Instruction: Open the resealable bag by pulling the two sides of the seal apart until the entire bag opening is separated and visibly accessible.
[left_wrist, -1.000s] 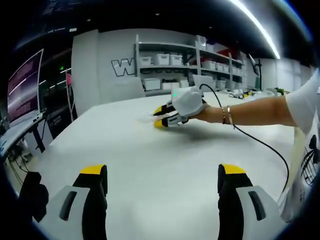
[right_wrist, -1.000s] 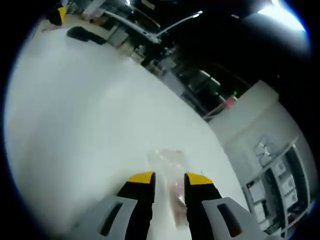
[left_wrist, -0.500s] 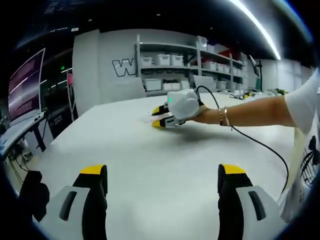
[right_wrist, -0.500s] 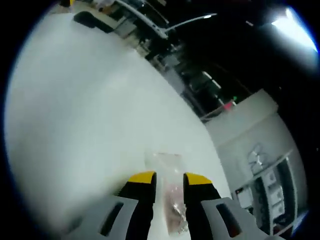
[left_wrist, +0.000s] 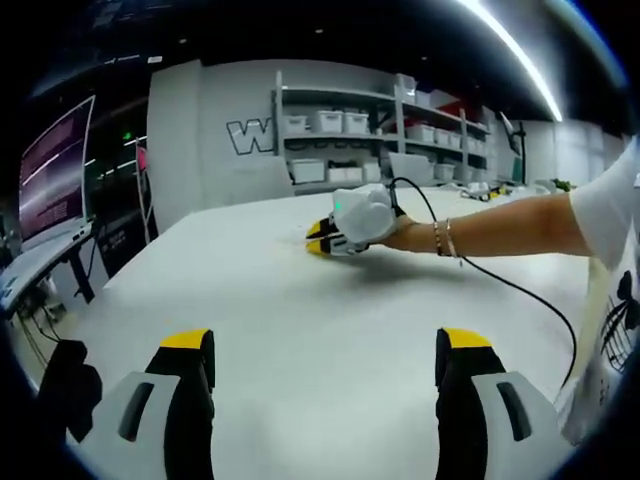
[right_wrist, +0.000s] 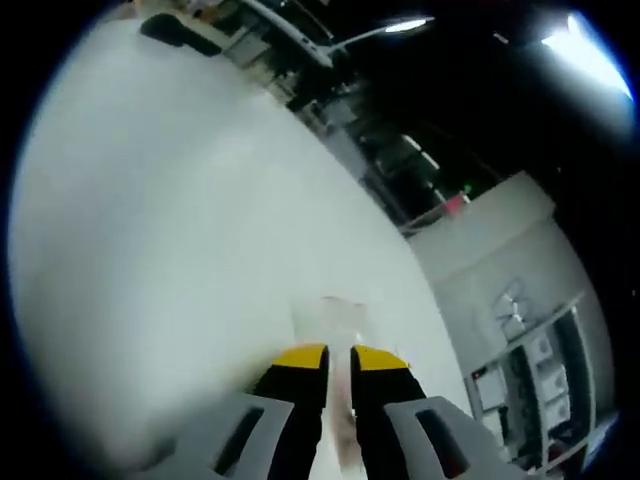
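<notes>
Jaws of the left gripper (left_wrist: 326, 365) stand spread wide and hold nothing in the left gripper view, low over the near part of a white desk (left_wrist: 300, 320). Well beyond them, toward the desk's middle, the right gripper (left_wrist: 320, 238) reaches in on a person's bare forearm (left_wrist: 500, 225), its yellow tips drawn close and lying on or just above the desktop, a black cable trailing behind it. The bag itself cannot be made out at that distance. On the far wall, beside shelves of white bins (left_wrist: 325, 120), a large outlined letter "W" (left_wrist: 243, 135) is the one readable mark; the rest of the word is hidden by the shelving. A dark monitor (left_wrist: 55, 165) glows at the left.

In the right gripper view, the right gripper (right_wrist: 337, 357) has its jaws nearly pressed together around the near end of a clear resealable bag (right_wrist: 335, 318), which lies flat toward the middle of the desk (right_wrist: 150, 200); whether they have truly pinched the film cannot be told. The bag looks thin, light, limp and slick, likely to crumple or slide if pushed. The best hold is probably one lip just beside the seal, each gripper taking one side. No print on the bag is legible.
</notes>
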